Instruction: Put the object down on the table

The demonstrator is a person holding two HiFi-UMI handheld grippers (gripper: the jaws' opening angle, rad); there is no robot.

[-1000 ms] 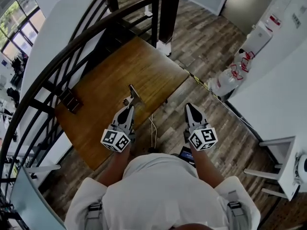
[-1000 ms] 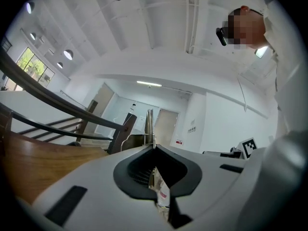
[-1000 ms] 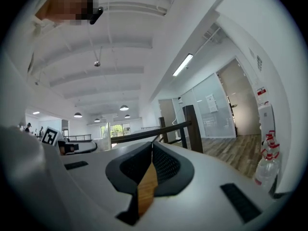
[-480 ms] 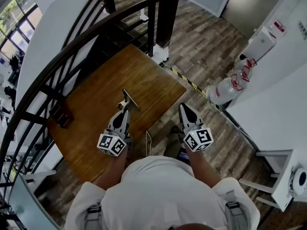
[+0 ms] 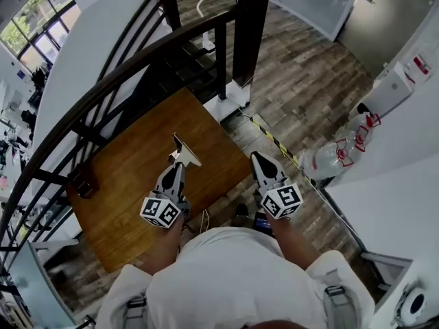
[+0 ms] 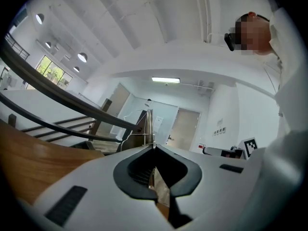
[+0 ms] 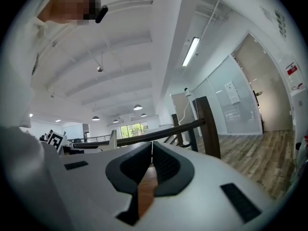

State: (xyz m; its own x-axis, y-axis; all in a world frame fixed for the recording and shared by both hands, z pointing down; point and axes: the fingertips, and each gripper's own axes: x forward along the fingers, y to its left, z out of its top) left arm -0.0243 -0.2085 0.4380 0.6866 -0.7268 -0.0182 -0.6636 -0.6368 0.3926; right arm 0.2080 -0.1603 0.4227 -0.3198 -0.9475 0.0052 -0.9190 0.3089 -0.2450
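In the head view my left gripper hangs over the wooden table, shut on a thin silvery metal object that sticks out past its tips. In the left gripper view the gripper has its jaws together, and the metal object rises as a slim upright strip from the tips, with the table at the left. My right gripper is held beside the table's right edge over the floor. The right gripper view shows this gripper shut with nothing in it.
A dark curved railing and a thick dark post stand behind the table. A small dark box sits at the table's left edge. White bags lie on the wood floor at the right, next to striped floor tape.
The view has shifted toward the table, which now lies closer below both grippers. The left gripper still holds the metal object; both grippers keep the same pose.
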